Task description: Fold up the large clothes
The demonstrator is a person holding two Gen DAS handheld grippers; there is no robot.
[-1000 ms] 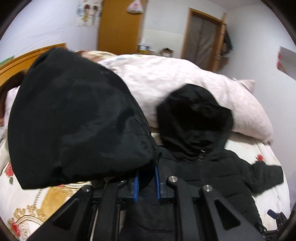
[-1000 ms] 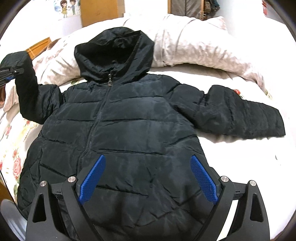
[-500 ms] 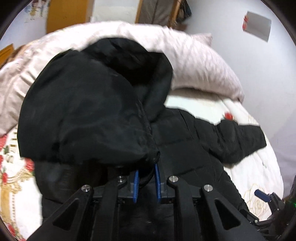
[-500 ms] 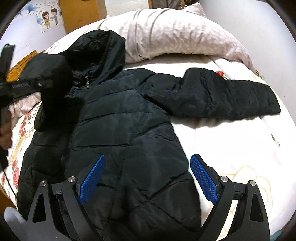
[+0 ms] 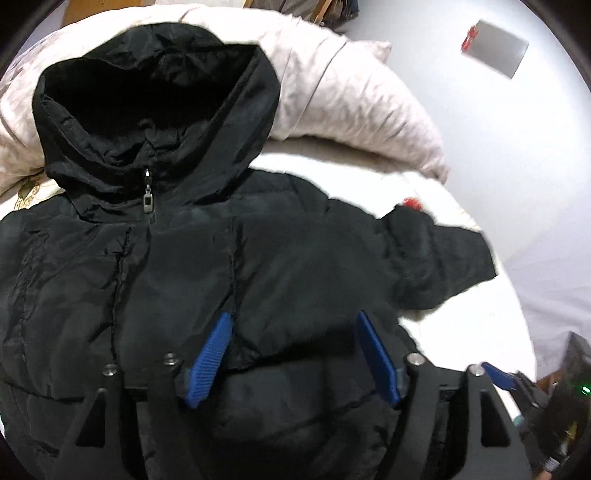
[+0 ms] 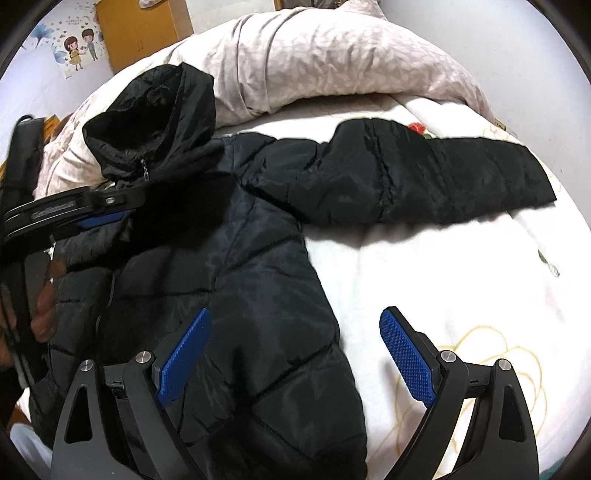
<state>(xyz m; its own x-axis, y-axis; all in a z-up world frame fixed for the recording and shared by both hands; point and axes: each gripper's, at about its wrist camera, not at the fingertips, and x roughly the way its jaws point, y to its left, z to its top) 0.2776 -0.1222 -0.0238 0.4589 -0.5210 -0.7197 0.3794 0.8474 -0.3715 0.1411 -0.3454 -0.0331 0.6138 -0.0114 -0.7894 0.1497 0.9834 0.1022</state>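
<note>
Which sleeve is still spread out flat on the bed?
The sleeve beyond the right claw, stretched sideways across the white sheet. The other sleeve is folded over the jacket's chest, under the opening left claw.

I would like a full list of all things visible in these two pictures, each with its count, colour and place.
jacket: one, black, hooded, puffy, spread front-up on the bed, one sleeve folded over the chest
outstretched sleeve: one, black, flat on the sheet
hood: one, black, against the duvet
zipper pull: one, metal, at the collar
duvet: one, pale pink, bunched at the far side of the bed
bed sheet: one, white with flowers
wall sticker: one, cartoon couple, far wall
wooden door: one, brown
left gripper: one, black with blue pads, jaws opening above the jacket
right gripper: one, black with blue pads, open, over the jacket's edge
hand: one, holding the left gripper
</note>
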